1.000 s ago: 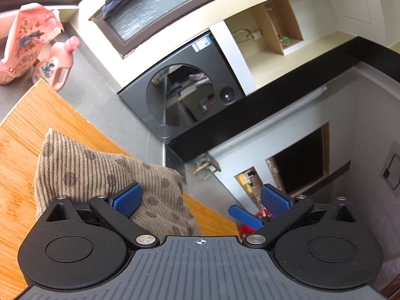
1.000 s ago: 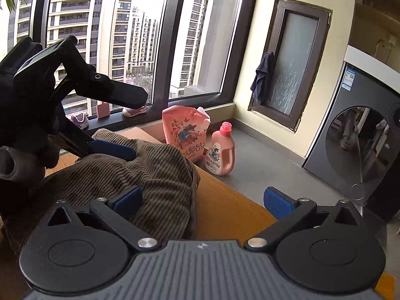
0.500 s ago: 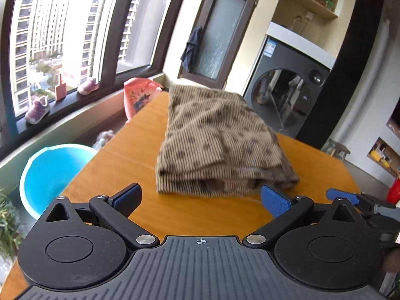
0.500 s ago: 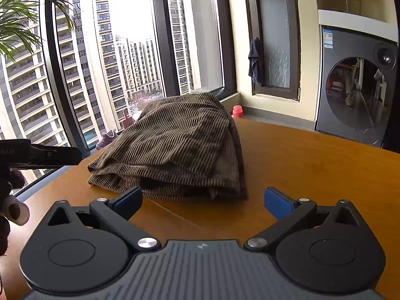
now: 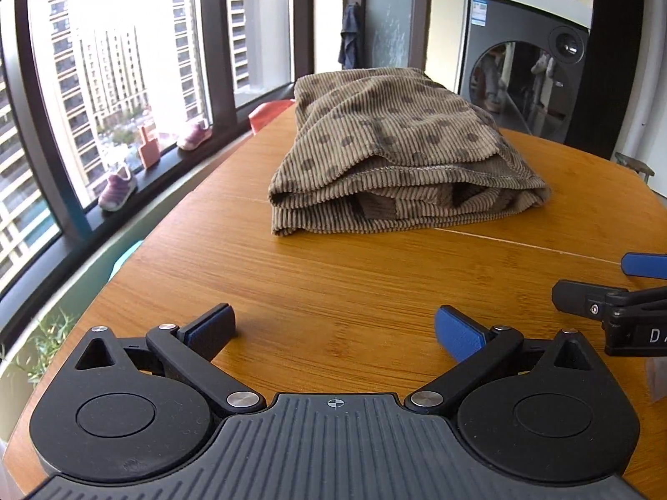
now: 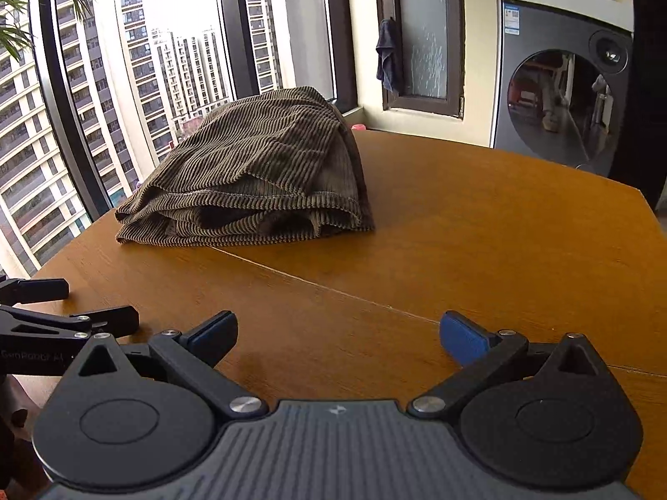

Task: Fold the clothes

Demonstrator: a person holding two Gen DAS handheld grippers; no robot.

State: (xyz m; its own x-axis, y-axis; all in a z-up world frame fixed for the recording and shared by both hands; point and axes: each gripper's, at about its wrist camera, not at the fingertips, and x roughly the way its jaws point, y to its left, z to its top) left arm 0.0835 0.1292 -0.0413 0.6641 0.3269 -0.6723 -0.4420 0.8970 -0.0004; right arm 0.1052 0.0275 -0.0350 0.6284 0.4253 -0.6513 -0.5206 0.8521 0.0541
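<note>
While folded garment (image 5: pixel 400 154) lies ahead, both tongs spread, empty

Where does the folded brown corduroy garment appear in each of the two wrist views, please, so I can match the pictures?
Left wrist view: the folded corduroy garment lies upper centre, on the wooden table, its layered edges facing the camera.
Right wrist view: the garment lies upper left of centre on the same table, before the windows.
Shared landmark: the grey washing machine stands at the upper right in both.
</note>
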